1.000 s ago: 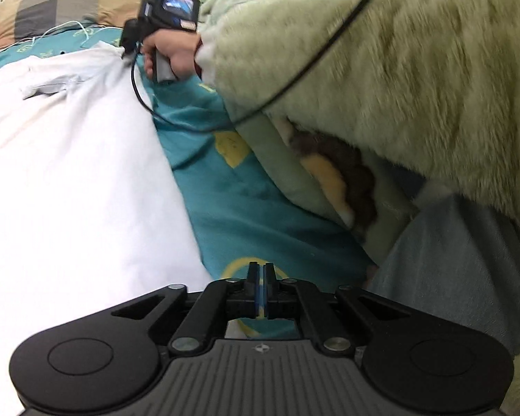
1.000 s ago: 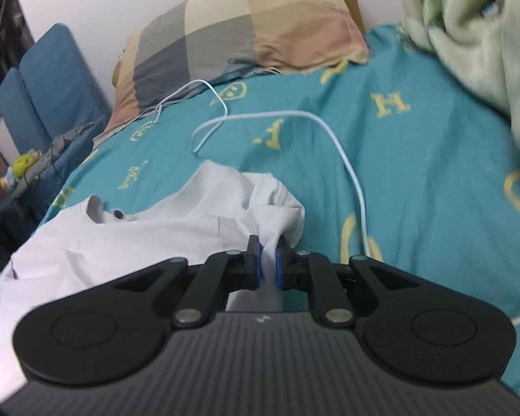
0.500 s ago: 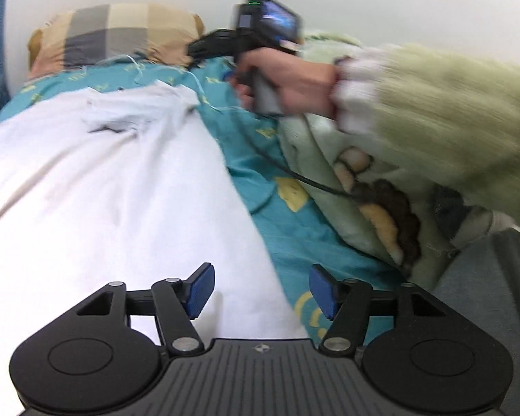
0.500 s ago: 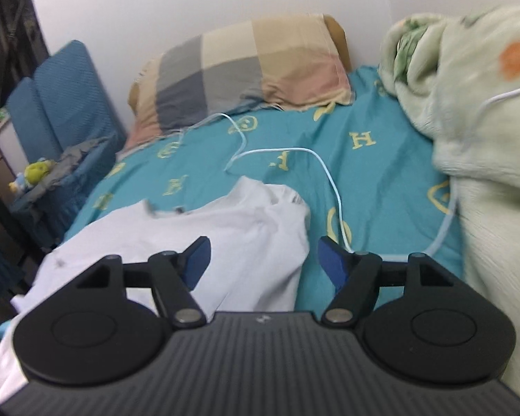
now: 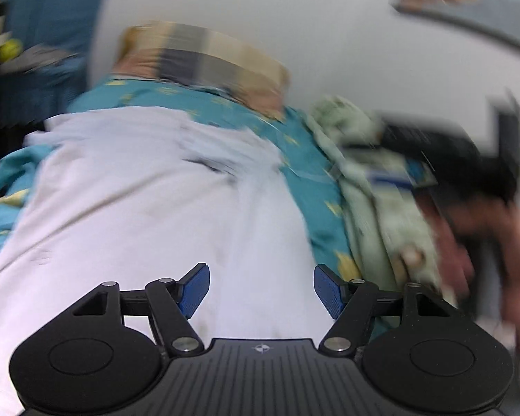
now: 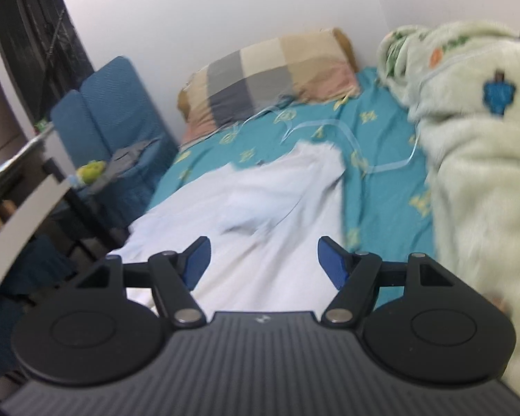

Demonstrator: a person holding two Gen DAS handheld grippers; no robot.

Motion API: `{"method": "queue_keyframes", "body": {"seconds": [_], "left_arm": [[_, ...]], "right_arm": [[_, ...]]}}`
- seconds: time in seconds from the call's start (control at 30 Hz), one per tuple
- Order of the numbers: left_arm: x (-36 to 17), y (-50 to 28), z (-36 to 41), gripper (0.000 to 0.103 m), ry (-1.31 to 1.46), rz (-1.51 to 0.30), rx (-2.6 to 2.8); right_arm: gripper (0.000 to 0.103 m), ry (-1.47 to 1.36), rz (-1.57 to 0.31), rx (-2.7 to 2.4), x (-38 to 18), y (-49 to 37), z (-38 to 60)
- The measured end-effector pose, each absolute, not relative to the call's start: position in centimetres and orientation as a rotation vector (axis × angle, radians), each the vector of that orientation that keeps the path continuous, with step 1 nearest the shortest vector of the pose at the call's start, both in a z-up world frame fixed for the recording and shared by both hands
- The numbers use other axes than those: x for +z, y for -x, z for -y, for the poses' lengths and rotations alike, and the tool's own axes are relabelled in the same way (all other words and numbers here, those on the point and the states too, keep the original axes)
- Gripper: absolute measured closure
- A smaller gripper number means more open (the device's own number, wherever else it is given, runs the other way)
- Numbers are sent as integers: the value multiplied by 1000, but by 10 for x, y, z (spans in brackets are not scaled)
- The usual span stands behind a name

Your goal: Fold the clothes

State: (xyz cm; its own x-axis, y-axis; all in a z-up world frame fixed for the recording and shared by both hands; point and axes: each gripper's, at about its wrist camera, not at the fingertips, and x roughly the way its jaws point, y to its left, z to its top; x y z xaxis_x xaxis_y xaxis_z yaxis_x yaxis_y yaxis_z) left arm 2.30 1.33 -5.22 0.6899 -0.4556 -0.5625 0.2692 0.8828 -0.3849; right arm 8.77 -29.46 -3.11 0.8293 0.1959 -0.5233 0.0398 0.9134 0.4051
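On the bed [image 6: 381, 187], the white garment [image 6: 260, 208] is lying spread toward 12 o'clock from both grippers. You're sitting between folds: left gripper [image 5: 261, 289] and right gripper [image 6: 263, 261] are both hanging with jaws wide apart, holding nothing. Next move is likely calling for a fresh grab on a hem or side edge. Fuzzy blanket [image 6: 475, 145] is crowding 3 o'clock; bed edge is dropping off at 9 o'clock.

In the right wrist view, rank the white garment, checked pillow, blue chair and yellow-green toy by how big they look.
1. white garment, the largest; partly hidden by the gripper
2-3. checked pillow and blue chair look alike; distance makes ranking them unsure
4. yellow-green toy, clearly smallest
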Motion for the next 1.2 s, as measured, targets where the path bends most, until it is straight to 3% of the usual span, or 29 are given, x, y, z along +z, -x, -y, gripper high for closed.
{"method": "queue_keyframes", "body": {"seconds": [0.2,0.37,0.63,0.87,0.9,0.93,0.97,1.0,1.03,1.2], "left_arm": [[-39,-96,-100,29,572,-702,-199],[-66,-181,-173,27,745,-717,-25],[-121,-306,-245,27,741,-694,124],[-162,-376,-255,31,754,-733,120],[-166,-382,-253,34,739,-748,121],[-170,-388,-250,47,723,-764,125],[-171,-392,-247,71,699,-770,130],[-168,-393,-243,87,652,-755,131],[-163,-394,-238,94,598,-733,129],[-121,-399,-212,96,437,-670,95]], "right_arm": [[33,-408,-622,141,-52,-78,263],[33,-374,-650,148,-79,-95,259],[33,-461,-696,200,-107,-130,257],[33,-512,-748,185,-129,-160,261],[33,-521,-756,183,-131,-163,263],[33,-529,-761,180,-133,-164,264],[33,-537,-763,178,-134,-165,264],[33,-544,-763,178,-134,-165,265],[33,-547,-760,178,-133,-164,265],[33,-567,-710,206,-115,-154,267]]}}
